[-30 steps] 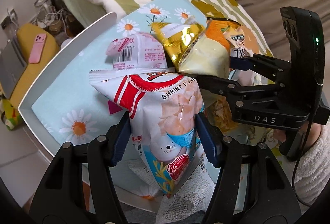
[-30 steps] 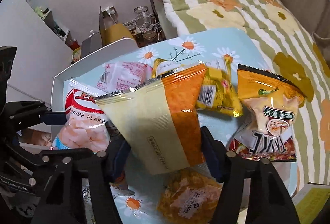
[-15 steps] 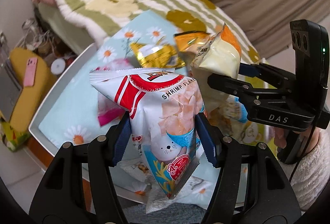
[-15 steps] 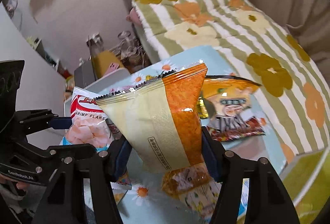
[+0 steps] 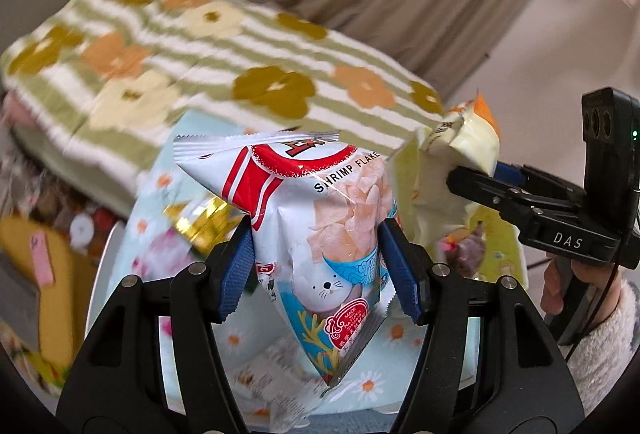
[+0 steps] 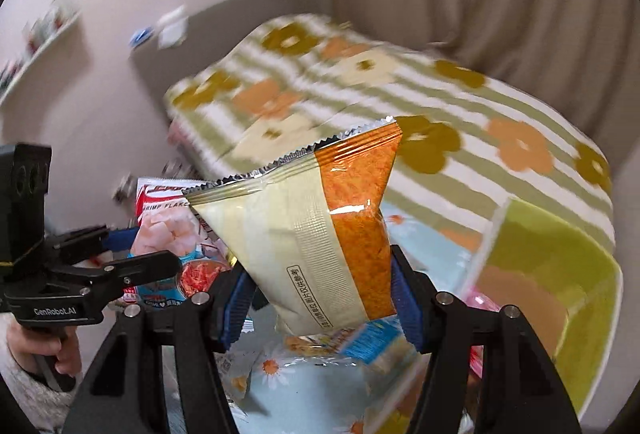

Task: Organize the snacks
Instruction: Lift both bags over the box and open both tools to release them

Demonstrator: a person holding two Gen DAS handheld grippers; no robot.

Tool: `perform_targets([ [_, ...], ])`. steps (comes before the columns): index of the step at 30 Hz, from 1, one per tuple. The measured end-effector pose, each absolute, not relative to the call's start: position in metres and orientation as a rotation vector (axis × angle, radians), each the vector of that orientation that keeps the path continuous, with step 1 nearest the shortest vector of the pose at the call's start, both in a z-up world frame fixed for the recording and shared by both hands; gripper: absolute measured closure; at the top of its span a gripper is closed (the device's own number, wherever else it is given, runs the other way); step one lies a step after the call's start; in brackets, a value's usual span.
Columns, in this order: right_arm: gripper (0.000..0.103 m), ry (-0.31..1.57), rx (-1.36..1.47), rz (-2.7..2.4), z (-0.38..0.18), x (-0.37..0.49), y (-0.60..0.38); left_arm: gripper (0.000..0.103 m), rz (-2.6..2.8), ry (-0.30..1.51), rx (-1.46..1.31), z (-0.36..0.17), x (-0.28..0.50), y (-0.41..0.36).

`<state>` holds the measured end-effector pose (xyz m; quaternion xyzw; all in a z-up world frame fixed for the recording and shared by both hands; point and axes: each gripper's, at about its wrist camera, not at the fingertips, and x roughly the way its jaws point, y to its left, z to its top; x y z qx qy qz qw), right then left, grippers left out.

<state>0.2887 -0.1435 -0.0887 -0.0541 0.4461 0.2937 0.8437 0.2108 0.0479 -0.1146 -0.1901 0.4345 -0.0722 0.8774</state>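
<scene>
My left gripper (image 5: 318, 266) is shut on a white and red shrimp flakes bag (image 5: 316, 210), which hangs above the daisy-print table (image 5: 376, 386). The blue pads press both sides of the bag. My right gripper (image 6: 320, 290) is shut on a cream and orange snack bag (image 6: 316, 230), also lifted off the table. In the left wrist view the right gripper (image 5: 480, 174) shows at the right with that cream bag (image 5: 452, 162). In the right wrist view the left gripper (image 6: 132, 246) shows at the left with the shrimp bag (image 6: 168, 226).
Several other snack packets lie on the table, among them a gold one (image 5: 200, 222) and a yellow-orange one (image 6: 332, 346). A yellow-green box (image 6: 560, 274) stands at the right. A striped floral blanket (image 6: 360, 82) covers the bed beyond. A person's hand (image 6: 60, 350) holds the left gripper.
Both grippers have risen with their bags and rolled. The table now sits lower in both views, and more of the bed, curtain and wall shows.
</scene>
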Motion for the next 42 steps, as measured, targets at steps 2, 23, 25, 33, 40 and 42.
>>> perform_targets([
  [2,0.045,0.928,-0.057,0.559,-0.083,0.287,-0.166,0.044,-0.199,0.906,-0.357,-0.106,0.223,0.034],
  [23,0.045,0.898,0.182,0.226,-0.078,0.291,-0.391,0.044,-0.383,0.970,-0.223,-0.111,0.353,-0.204],
  [25,0.045,0.910,0.210,0.225,-0.084,0.296,-0.402,0.044,-0.378,0.999,-0.217,-0.121,0.366,-0.216],
  [33,0.045,0.943,0.273,0.208,-0.101,0.311,-0.418,0.043,-0.373,1.079,-0.141,-0.151,0.402,-0.242],
  [40,0.045,0.962,0.294,0.193,-0.106,0.323,-0.418,0.000,-0.341,1.090,-0.064,-0.160,0.413,-0.237],
  [42,0.045,0.972,0.296,0.190,-0.109,0.325,-0.417,0.000,-0.340,1.103,-0.060,-0.163,0.409,-0.229],
])
